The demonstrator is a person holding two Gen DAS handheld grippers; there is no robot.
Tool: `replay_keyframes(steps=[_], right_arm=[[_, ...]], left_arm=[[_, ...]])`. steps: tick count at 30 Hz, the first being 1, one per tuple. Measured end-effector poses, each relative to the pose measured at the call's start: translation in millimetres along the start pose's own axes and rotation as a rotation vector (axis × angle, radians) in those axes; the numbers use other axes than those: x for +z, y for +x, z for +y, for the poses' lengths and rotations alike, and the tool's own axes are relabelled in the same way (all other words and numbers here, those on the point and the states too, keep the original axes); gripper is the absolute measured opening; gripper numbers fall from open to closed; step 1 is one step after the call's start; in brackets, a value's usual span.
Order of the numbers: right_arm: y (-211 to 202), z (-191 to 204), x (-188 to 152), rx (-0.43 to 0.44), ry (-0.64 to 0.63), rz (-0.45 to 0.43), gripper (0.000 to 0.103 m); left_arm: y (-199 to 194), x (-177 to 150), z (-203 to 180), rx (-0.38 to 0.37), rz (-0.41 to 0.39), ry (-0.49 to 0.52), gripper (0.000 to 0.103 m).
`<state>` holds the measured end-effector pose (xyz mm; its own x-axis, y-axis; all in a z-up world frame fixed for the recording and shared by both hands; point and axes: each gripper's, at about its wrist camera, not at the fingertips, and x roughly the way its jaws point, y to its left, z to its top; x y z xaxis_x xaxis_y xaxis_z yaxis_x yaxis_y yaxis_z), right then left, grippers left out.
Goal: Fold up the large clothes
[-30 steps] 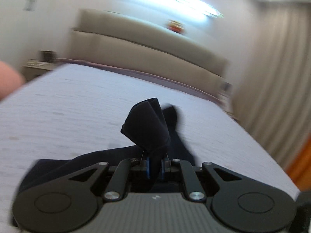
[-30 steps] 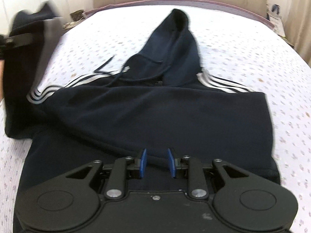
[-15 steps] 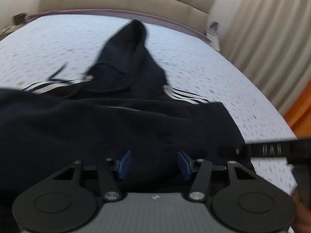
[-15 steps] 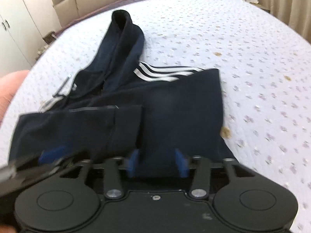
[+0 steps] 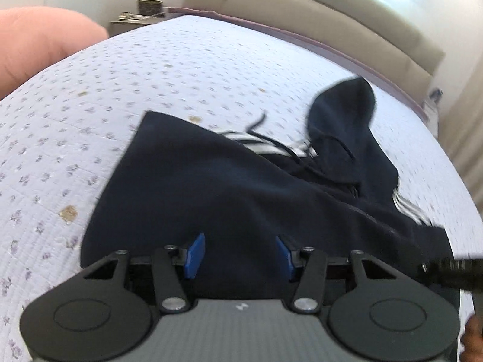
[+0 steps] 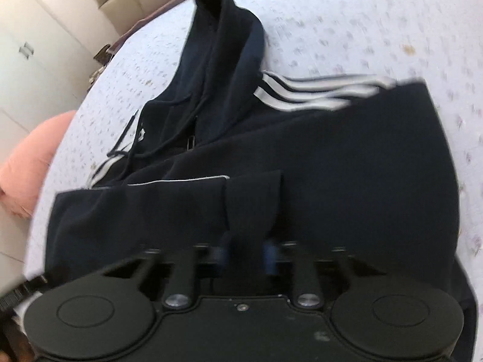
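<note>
Navy hoodie [image 5: 229,187] on a floral-print bed [image 5: 126,90].
Beige headboard [image 5: 317,15] at 12 o'clock; left gripper [image 5: 238,255] spread wide, right gripper [image 6: 246,255] pinching a hoodie fold.

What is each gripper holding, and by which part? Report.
Left gripper: nothing, jaws open. Right gripper: blurred; navy striped hoodie's sleeve cuff sits between its jaws, grip unclear.

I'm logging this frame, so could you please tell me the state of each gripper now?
Left gripper: open, jaws wide apart over the navy hoodie, holding nothing.
Right gripper: blurred; it cannot be told whether it grips the cloth.
</note>
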<state>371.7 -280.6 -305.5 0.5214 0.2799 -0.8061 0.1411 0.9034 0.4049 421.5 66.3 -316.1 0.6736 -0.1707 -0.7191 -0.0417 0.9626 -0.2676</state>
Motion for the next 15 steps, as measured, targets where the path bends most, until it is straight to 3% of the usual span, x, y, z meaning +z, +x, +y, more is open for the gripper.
replay_keyframes(steps=[4,6,11,13,14,15], right_arm=[[-31.3,12.7,-0.4,-0.049,-0.083,-0.106,0.009],[-57.6,9.7,-0.4,-0.120,-0.109,-0.170,0.009],[-94.4,-26.0,-5.1,-0.324,-0.051,-0.238,0.011],[-83.4,-45.4,-8.2,-0.363,0.001,-0.191,0.027],[-70.0,-54.6,-9.1,-0.388,0.016,-0.132,0.046],[-57.8,-62.0,-10.3,-0.419,0.027,-0.085,0.053]], left_arm=[[5.9,13.7,-6.5,0.010,-0.029,0.007,0.050],[8.9,18.6,-13.6,-0.007,-0.035,0.031,0.044],[34.2,14.9,-30.1,-0.001,0.004,0.106,0.045],[54.1,8.0,-35.4,0.039,0.058,0.138,0.046],[60.8,5.2,-37.6,0.055,0.075,0.157,0.047],[62.9,3.7,-40.6,0.061,0.076,0.173,0.048]])
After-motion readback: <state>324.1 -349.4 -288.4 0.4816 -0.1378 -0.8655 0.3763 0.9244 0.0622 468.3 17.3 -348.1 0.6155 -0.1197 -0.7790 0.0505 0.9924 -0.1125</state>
